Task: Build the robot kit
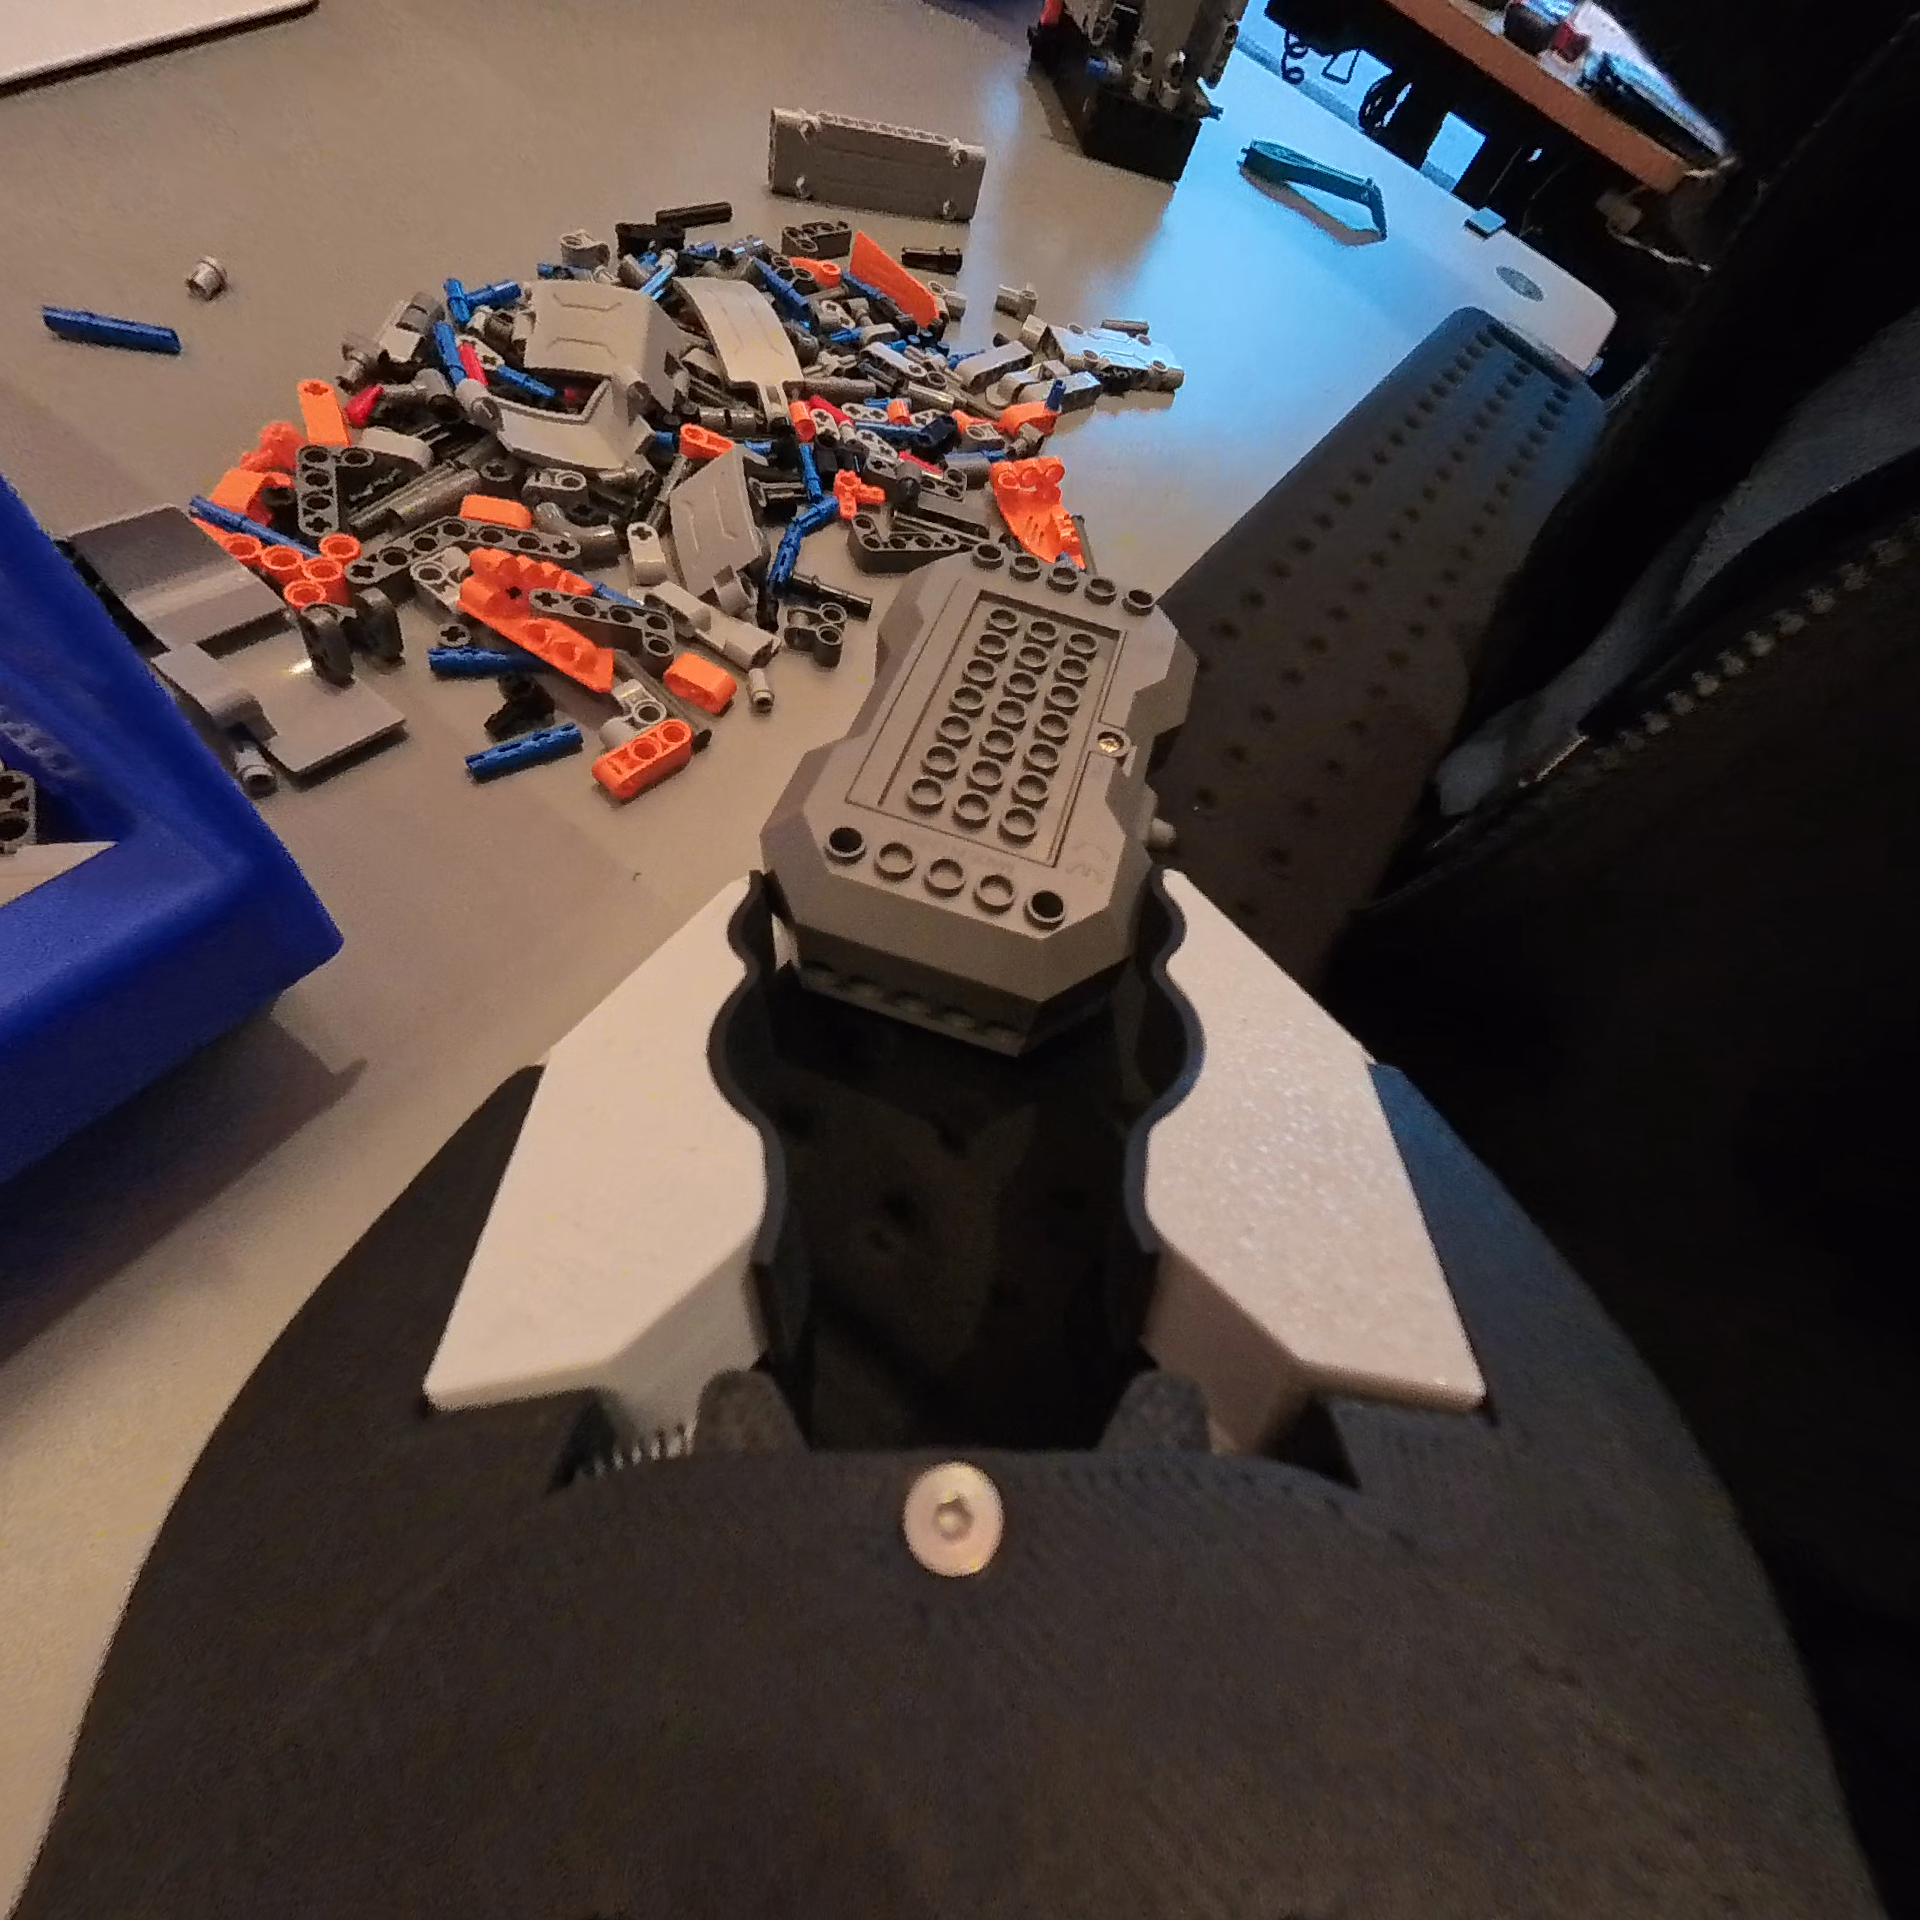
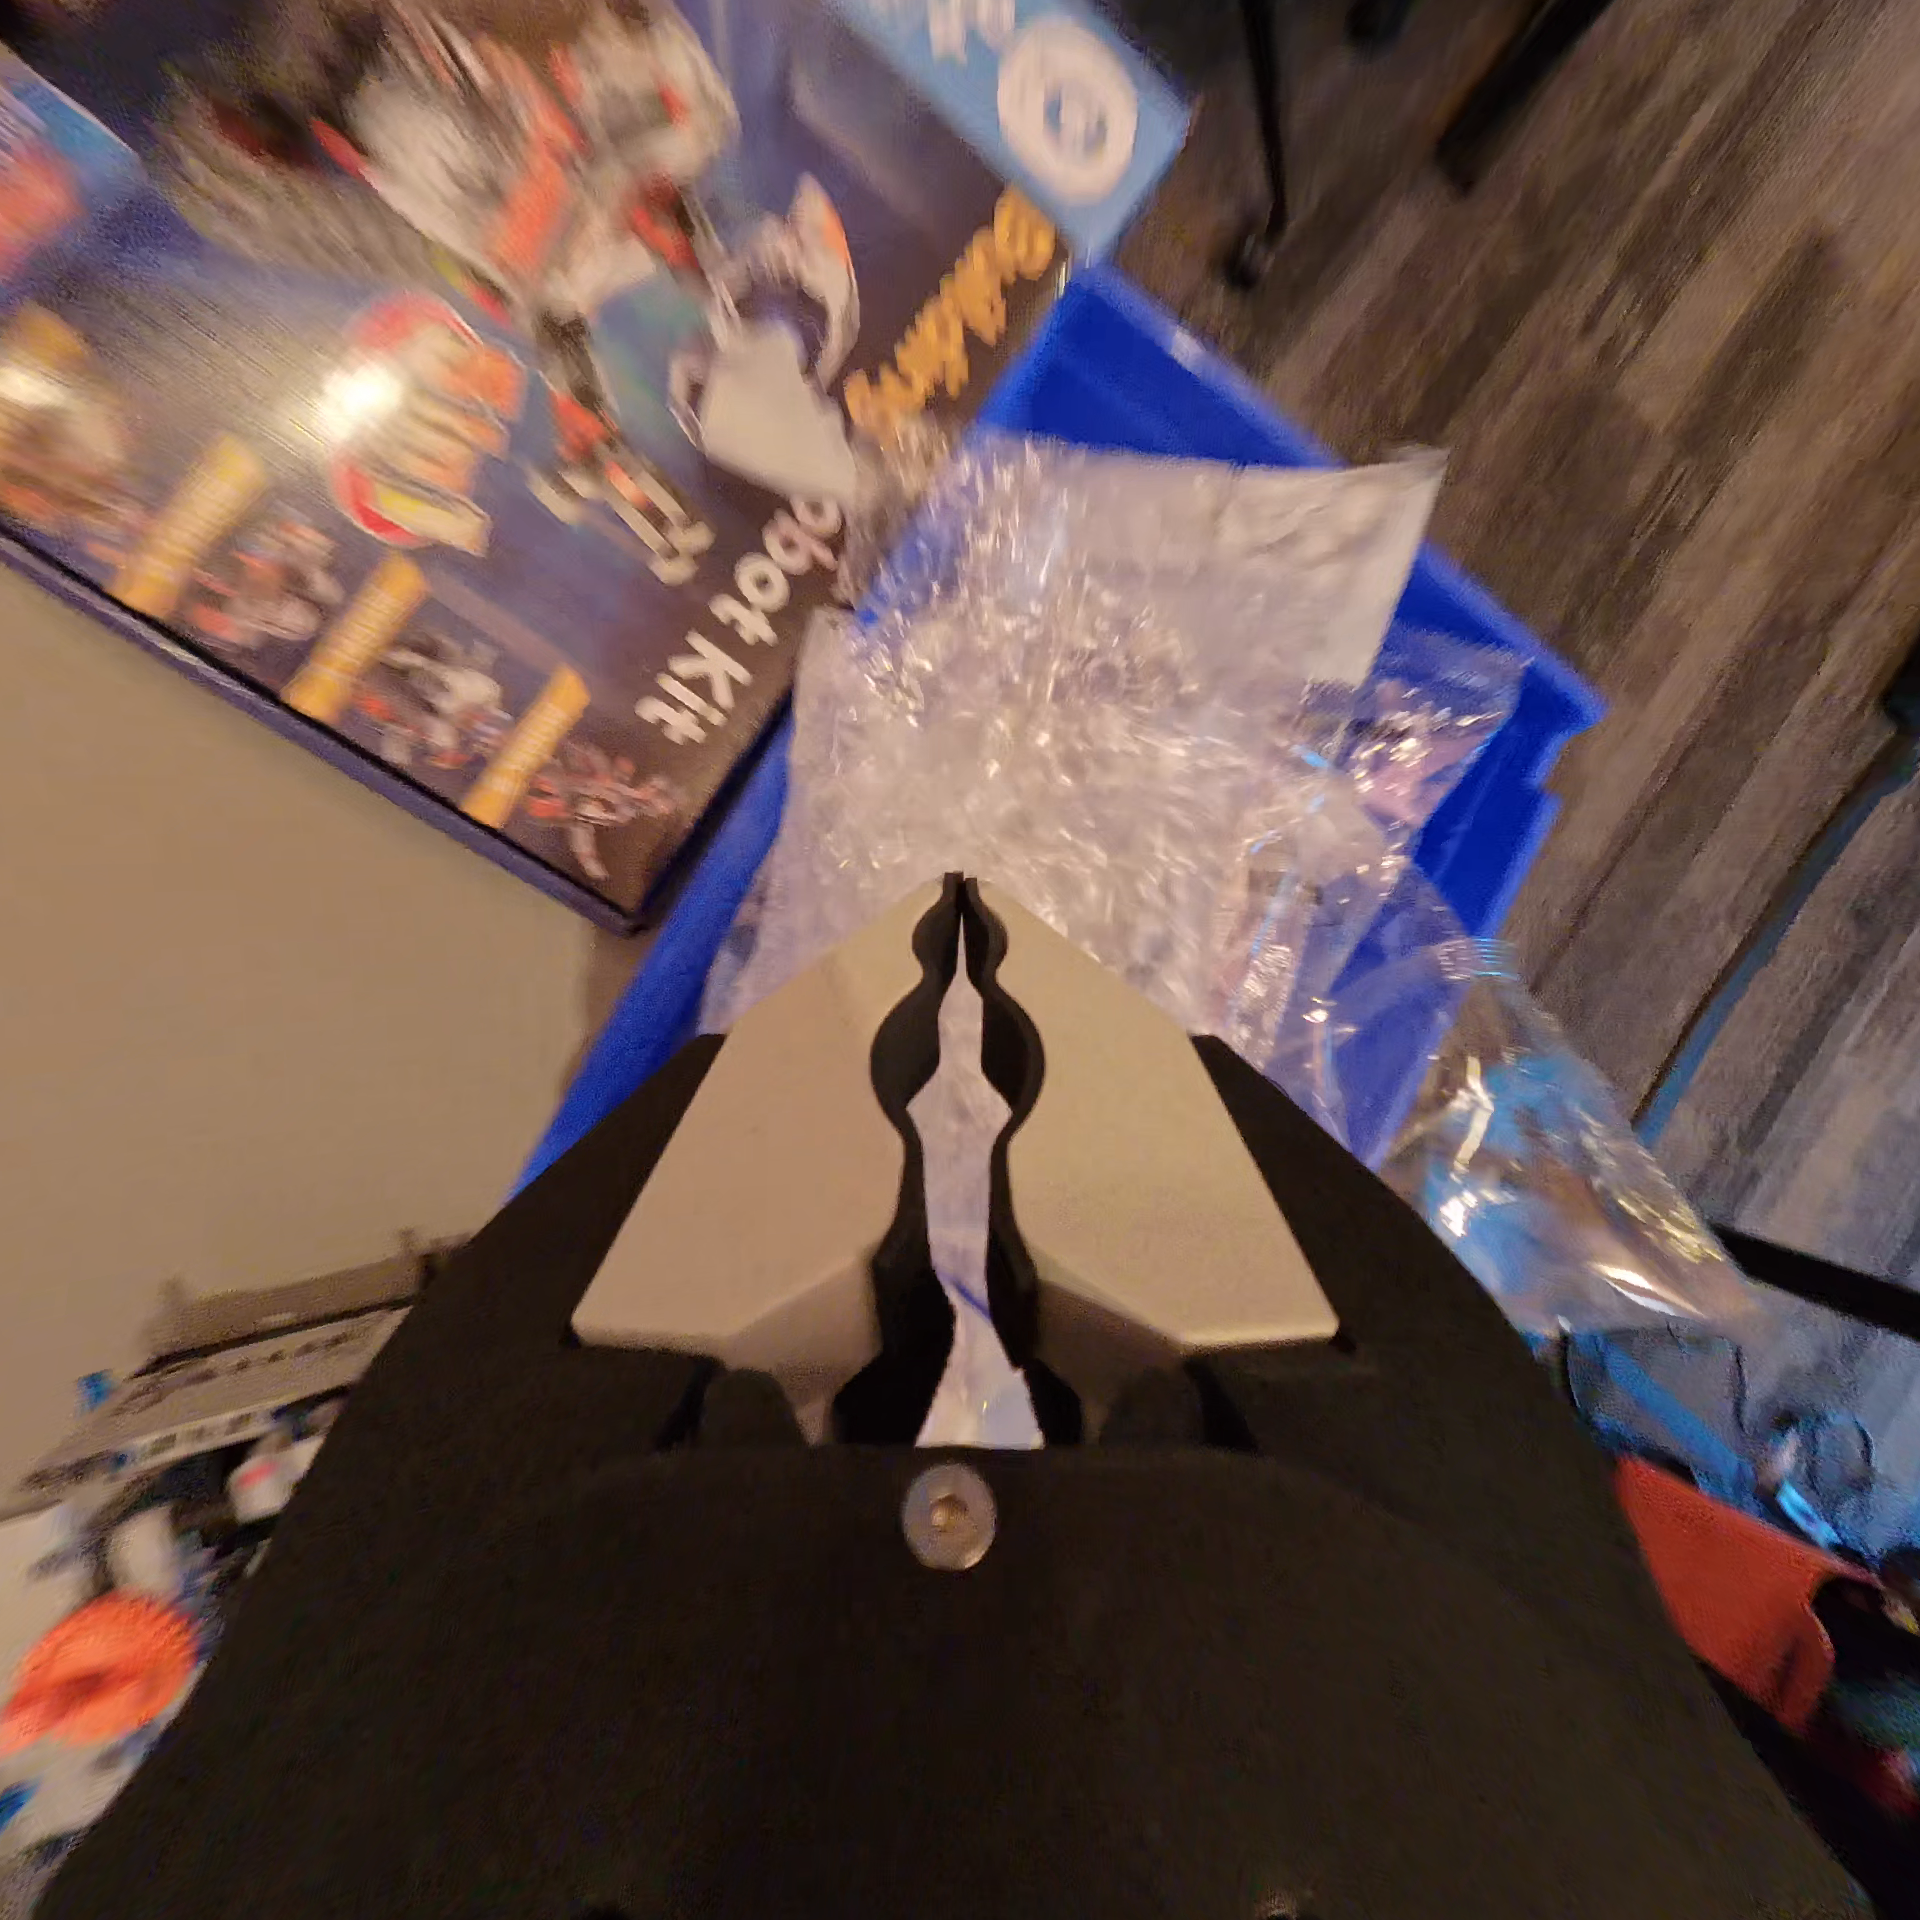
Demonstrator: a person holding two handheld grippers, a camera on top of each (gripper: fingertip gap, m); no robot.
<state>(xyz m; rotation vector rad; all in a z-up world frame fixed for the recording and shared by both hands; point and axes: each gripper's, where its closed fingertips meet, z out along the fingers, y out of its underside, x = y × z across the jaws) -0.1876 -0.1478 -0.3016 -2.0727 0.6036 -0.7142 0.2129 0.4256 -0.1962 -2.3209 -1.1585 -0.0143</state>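
Note:
My left gripper (image 1: pixel 961 914) is shut on the near end of a grey studded block (image 1: pixel 997 727) and holds it tilted above the grey table (image 1: pixel 520 935). Beyond it lies a pile of small grey, orange, blue and black building pieces (image 1: pixel 623 468). In the blurred right wrist view, my right gripper (image 2: pixel 961 883) is shut on a crinkled clear plastic bag (image 2: pixel 1091 675). The film runs down the gap between the fingers. The bag hangs over a blue bin (image 2: pixel 1122 353).
A blue bin (image 1: pixel 125 935) stands at the table's left. A dark perforated surface (image 1: pixel 1382 582) rises at the right. A grey panel (image 1: pixel 873 166), a teal piece (image 1: pixel 1320 187) and a dark model (image 1: pixel 1132 83) sit farther back. A printed kit box (image 2: pixel 416 416) lies beside the bin; wood-look floor (image 2: pixel 1662 416) lies beyond. There is about 70 cm between the tips of the two grippers. It is some 35 cm from my left tips to the grey panel (image 1: pixel 873 166).

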